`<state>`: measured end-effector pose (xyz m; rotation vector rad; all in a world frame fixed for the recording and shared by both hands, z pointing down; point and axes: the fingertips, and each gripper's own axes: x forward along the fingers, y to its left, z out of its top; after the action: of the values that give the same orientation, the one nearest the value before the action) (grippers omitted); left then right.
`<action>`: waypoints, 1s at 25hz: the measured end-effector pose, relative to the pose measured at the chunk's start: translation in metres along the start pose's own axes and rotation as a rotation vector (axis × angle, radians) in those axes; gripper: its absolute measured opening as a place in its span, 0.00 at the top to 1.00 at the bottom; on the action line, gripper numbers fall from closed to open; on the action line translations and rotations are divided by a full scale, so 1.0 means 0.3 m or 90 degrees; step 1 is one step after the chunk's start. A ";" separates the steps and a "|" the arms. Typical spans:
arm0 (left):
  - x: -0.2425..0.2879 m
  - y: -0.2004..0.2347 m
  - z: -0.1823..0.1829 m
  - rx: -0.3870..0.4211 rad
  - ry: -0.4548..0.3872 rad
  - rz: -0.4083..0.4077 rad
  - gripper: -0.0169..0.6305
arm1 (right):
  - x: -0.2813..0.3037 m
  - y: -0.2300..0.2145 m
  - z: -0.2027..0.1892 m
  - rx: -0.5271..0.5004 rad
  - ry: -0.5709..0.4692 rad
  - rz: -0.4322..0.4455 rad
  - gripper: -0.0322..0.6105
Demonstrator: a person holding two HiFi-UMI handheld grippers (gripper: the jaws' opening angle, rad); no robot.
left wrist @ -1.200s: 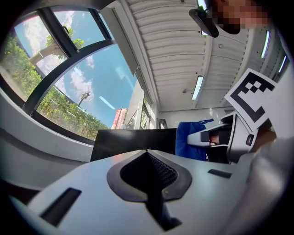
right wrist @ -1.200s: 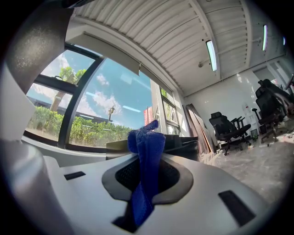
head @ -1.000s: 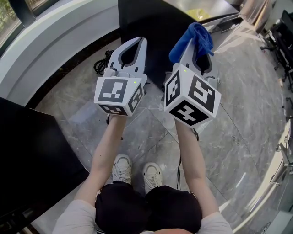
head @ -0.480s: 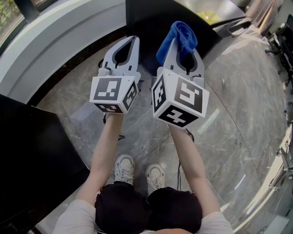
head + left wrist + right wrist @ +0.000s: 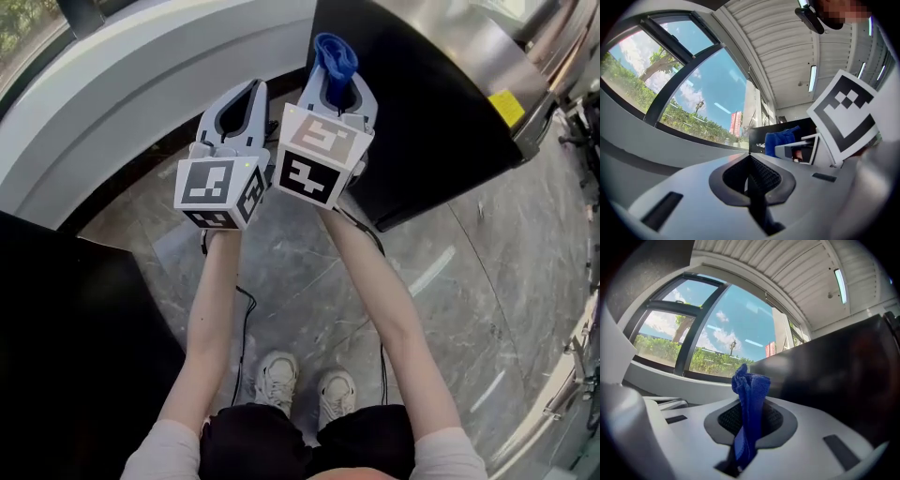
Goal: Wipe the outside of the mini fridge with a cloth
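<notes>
The right gripper [image 5: 336, 82] had its jaws clamped on the blue cloth [image 5: 335, 54], bunched upright at the left edge of the black mini fridge [image 5: 422, 131]. Touching or just short of it? That could not be told. The left gripper [image 5: 251, 89] rode just beside its partner, jaws pressed together on nothing. A curved white sill [image 5: 141, 84] hemmed in the left, and a dark cabinet [image 5: 66, 337] closed the near-left corner. Open grey floor [image 5: 487, 281] lay to the right, below the fridge's dark face.
</notes>
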<state>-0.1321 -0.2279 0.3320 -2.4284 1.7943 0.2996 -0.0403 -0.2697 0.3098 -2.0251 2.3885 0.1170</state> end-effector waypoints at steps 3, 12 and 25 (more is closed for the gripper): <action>0.004 0.088 -0.033 -0.005 -0.003 0.014 0.97 | 0.083 0.079 -0.045 0.005 0.008 0.006 0.85; -0.026 0.281 -0.189 -0.033 0.031 0.048 0.97 | 0.326 0.122 -0.140 0.002 0.045 -0.125 0.85; -0.008 0.220 -0.238 -0.037 0.019 0.015 0.97 | 0.366 0.070 -0.131 -0.078 0.010 -0.199 0.85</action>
<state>-0.1890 -0.2596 0.4042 -2.4635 1.8536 0.3240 -0.0775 -0.3770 0.3440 -2.4314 2.0860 0.2486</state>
